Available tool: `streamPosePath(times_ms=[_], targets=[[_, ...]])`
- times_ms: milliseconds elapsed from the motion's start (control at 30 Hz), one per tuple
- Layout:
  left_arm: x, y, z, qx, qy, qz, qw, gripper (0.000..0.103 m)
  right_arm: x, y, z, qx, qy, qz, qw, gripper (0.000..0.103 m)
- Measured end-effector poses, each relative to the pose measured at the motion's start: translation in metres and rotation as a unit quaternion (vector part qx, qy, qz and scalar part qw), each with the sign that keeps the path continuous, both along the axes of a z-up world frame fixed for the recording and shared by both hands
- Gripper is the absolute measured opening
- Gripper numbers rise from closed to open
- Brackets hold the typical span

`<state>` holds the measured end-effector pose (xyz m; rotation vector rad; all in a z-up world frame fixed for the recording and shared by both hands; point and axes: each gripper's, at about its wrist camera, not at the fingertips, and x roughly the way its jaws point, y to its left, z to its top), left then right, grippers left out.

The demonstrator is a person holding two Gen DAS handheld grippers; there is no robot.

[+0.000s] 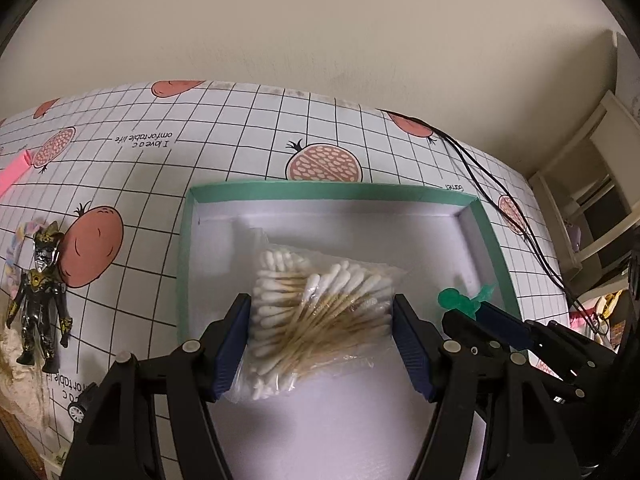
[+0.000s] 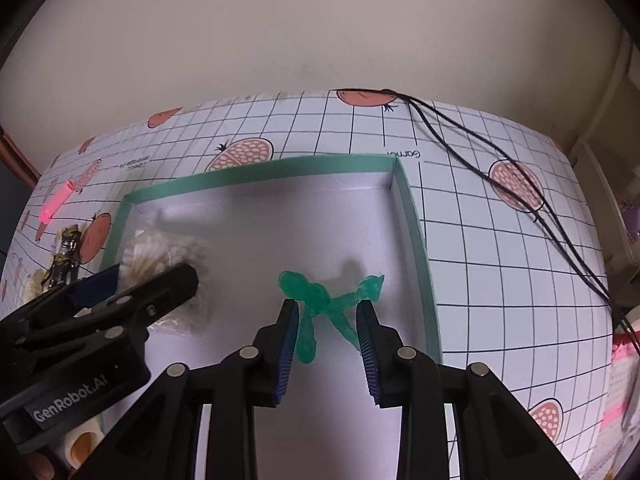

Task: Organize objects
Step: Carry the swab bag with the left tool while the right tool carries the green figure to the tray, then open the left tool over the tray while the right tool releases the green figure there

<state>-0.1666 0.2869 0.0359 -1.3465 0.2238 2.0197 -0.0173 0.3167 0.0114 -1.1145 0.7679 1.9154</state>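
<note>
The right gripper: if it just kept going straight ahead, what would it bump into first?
Most likely the green plastic figure, which lies between the jaws of the right gripper on the box floor. Beyond it comes the box's far wall, though depth is hard to judge.

One green-rimmed box (image 1: 492,240) is sitting on the worktop (image 1: 240,120), holding one bag of cotton swabs (image 1: 320,304) and one green plastic figure (image 2: 320,308). One dark action figure (image 1: 40,292), one pink strip (image 1: 12,176) and two black cables (image 2: 520,200) are lying outside it.
</note>
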Motion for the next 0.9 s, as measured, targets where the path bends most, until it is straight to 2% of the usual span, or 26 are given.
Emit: streamPosePath(times_ms=[433, 533, 900], targets=[[-0.002, -0.003, -0.005, -0.001, -0.017, 0.006, 0.9998, 0.07, -0.003, -0.005, -0.001, 0.005, -0.011, 0.0, 1.0, 0.038], [0.001, -0.005, 0.002, 0.003, -0.01, 0.007, 0.9999, 0.071, -0.001, -0.006, 0.003, 0.012, -0.01, -0.004, 1.0, 0.044], [0.02, -0.035, 0.043, 0.039, 0.014, 0.014, 0.9991, 0.079, 0.018, -0.029, 0.037, 0.031, 0.017, -0.023, 0.999, 0.044]])
